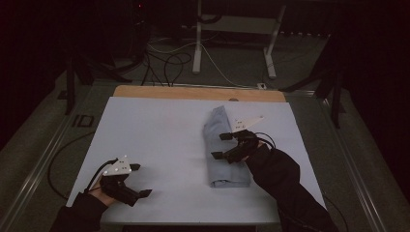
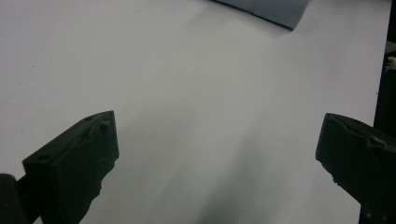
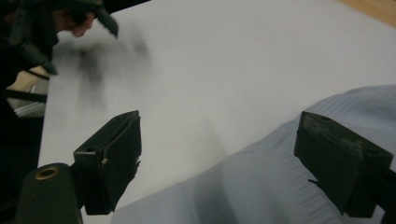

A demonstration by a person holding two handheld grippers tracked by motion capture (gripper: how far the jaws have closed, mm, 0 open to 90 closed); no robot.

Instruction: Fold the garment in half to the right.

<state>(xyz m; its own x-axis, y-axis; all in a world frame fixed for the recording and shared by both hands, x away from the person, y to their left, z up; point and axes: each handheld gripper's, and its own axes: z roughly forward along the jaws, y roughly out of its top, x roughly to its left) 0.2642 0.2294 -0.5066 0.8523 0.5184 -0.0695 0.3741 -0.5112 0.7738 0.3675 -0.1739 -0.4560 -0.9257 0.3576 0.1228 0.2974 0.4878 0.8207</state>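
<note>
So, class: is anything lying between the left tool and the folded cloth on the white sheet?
Nothing visible. The left tool sits open at the near left; the cloth lies to its right, under the open right tool. Between them is bare white sheet, as the left gripper view confirms.

**Folded cloth on the white sheet**

The cloth [image 1: 224, 147] is pale blue-grey with a fine ribbed weave, folded into a long narrow strip. It lies flat on the right half of the white sheet [image 1: 159, 140], running from near the far edge towards the near edge. Its near end is squared off and thick with layers; its far end is narrower and slightly rumpled.
</note>
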